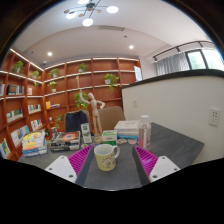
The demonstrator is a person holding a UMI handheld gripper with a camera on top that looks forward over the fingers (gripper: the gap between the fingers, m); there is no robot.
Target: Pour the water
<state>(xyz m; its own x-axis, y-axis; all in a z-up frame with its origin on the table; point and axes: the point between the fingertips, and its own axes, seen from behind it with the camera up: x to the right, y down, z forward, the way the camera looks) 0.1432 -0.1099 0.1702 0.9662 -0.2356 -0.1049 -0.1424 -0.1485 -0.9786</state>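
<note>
Mug, pale cream ceramic with a printed pattern and a side handle [106,156], stands upright on the grey tabletop [180,140], just ahead of and between the two fingers of the gripper [112,163]. Fingers are spread wide, magenta pads [79,160] either side of the mug with visible gaps, so nothing is pinched; mug rests on its own base. Likely the receiving vessel for pouring, placed central and reachable, open mouth up. Probable water source: a small clear plastic bottle [144,131] standing upright to the right of and beyond the mug, well apart from the fingers; contents can't be told. Judging by this, pouring has not started and the gripper would need to go past or around the mug to take the bottle. Clutter beyond the mug: a stack of white and teal boxes [126,130] just left of the bottle, a small green-and-white box [109,137] right behind the mug, a stack of colourful books [35,143] at the far left of the table, more dark items near them, too small to name. Boxes crowd the bottle's left side, so approaching from the right looks cleaner. Background: wooden wall shelves with books and potted plants [60,85], a wooden mannequin figure [93,105], a white partition wall [175,100] to the right, ceiling lamp [88,13].
</note>
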